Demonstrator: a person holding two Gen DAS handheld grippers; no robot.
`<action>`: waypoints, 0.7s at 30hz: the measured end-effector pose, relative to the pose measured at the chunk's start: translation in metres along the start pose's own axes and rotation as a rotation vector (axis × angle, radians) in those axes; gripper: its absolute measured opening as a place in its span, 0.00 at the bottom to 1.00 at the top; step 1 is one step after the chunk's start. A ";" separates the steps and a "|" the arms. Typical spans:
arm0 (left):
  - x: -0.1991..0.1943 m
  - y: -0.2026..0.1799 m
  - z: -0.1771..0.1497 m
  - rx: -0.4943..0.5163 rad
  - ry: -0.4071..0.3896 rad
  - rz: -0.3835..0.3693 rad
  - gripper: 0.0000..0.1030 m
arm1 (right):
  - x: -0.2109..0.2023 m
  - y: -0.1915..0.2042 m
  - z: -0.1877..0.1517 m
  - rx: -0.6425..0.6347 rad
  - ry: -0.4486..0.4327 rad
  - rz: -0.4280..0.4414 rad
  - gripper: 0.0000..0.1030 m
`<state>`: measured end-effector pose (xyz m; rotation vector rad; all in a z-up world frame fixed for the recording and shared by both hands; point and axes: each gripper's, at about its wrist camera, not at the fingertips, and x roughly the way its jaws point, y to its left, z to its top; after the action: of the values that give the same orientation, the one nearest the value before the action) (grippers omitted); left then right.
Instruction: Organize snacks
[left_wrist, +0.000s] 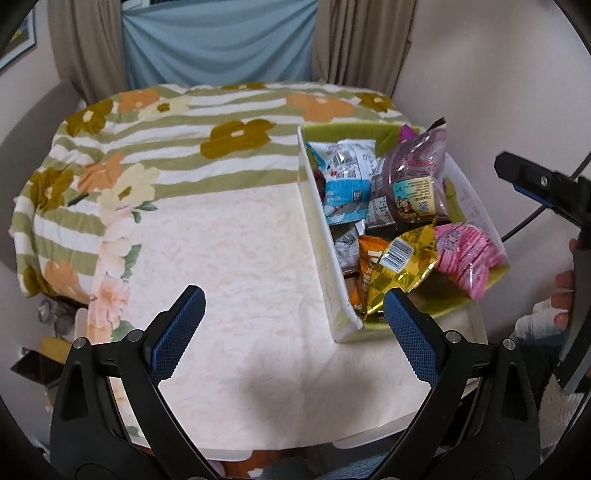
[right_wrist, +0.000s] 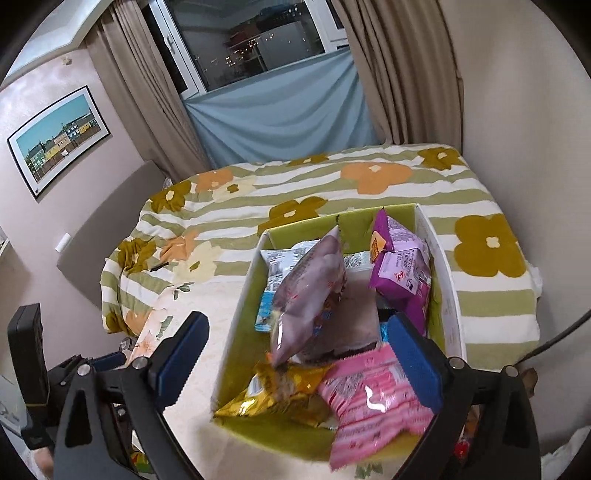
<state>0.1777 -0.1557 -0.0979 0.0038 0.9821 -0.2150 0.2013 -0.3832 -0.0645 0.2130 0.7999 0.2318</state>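
1. One box (left_wrist: 321, 236), white outside and green inside, is sitting on the cream tablecloth (left_wrist: 229, 258), with the snacks lying piled inside it.
2. The packets that can be counted are: one purple-brown bag (left_wrist: 413, 177), one pink packet (left_wrist: 469, 254), one yellow foil bag (left_wrist: 399, 266), one orange packet (left_wrist: 369, 251), one magenta packet (right_wrist: 402, 273), and at least two white-and-blue packets (left_wrist: 347, 177); more are lying half hidden underneath, so the full count cannot be told.
3. The purple-brown bag is leaning upright on the others, blurred in the right wrist view.
4. The left wrist view is showing the orange packet and a person's hand (left_wrist: 561, 295) with a bandaged finger at the right edge; the right wrist view is not showing these.
5. The right wrist view is showing the magenta packet in full, a window (right_wrist: 251, 40) and one framed picture (right_wrist: 55, 136) on the wall.
6. The left claw (left_wrist: 295, 332) is standing wide apart over the bare cloth beside the box, holding and touching nothing.
7. The right claw (right_wrist: 295, 354) is hanging over the box with its fingers wide apart; it is gripping nothing, and whether its right pad is touching the pink packet cannot be told.
8. One striped flower blanket (left_wrist: 166, 147) is lying behind the box, with curtains (right_wrist: 399, 74) beyond it.
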 end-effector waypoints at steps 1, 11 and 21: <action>-0.008 0.003 -0.002 0.003 -0.012 -0.004 0.94 | -0.008 0.006 -0.003 -0.003 -0.010 -0.007 0.94; -0.123 0.037 -0.039 -0.010 -0.218 0.024 0.94 | -0.093 0.092 -0.046 -0.107 -0.120 -0.096 0.94; -0.210 0.054 -0.104 -0.004 -0.393 0.116 0.99 | -0.144 0.152 -0.104 -0.143 -0.176 -0.192 0.99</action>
<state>-0.0103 -0.0545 0.0126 0.0148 0.5889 -0.1010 0.0095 -0.2692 0.0052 0.0211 0.6212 0.0868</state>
